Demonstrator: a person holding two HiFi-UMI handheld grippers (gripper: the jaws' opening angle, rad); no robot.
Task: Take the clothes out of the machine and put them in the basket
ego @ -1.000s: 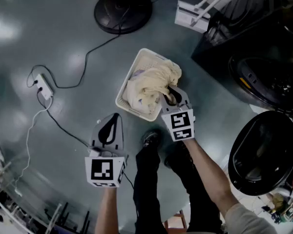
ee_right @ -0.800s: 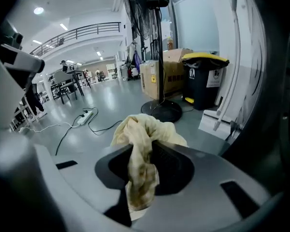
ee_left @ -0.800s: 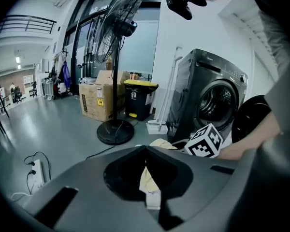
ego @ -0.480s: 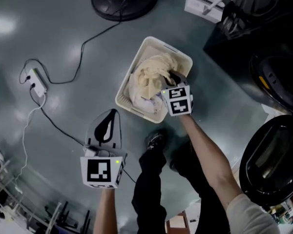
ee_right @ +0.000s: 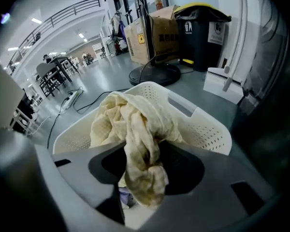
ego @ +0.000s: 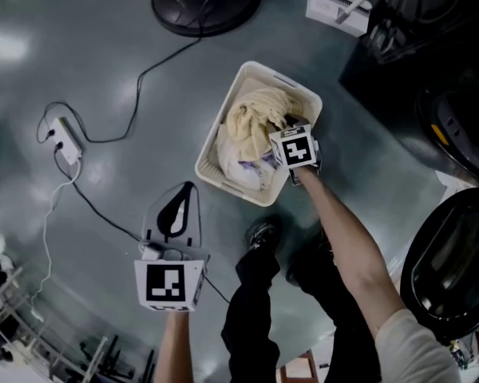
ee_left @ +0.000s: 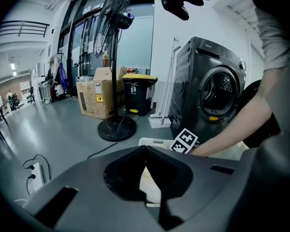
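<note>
A white perforated basket [ego: 304,101] stands on the floor and holds a cream cloth [ego: 251,118] over a white and purple garment [ego: 243,163]. My right gripper [ego: 287,126] reaches down into the basket's near right side. Its jaws have just been opening, and a twisted bunch of the cream cloth [ee_right: 140,153] still hangs between them without being pinched. My left gripper [ego: 189,188] hovers over bare floor to the basket's lower left, shut, with nothing in it. The washing machine [ee_left: 212,91] stands behind the basket with its door [ego: 455,266] swung open.
A fan's round base [ego: 207,2] sits beyond the basket. A power strip [ego: 66,142] and its black cable [ego: 144,78] lie on the floor at left. The person's shoe [ego: 263,233] is just in front of the basket. Boxes and a bin [ee_left: 137,93] stand farther back.
My right gripper has sunk into the basket with the cream cloth, and its jaws have parted. My left gripper has dropped a little and stays shut.
</note>
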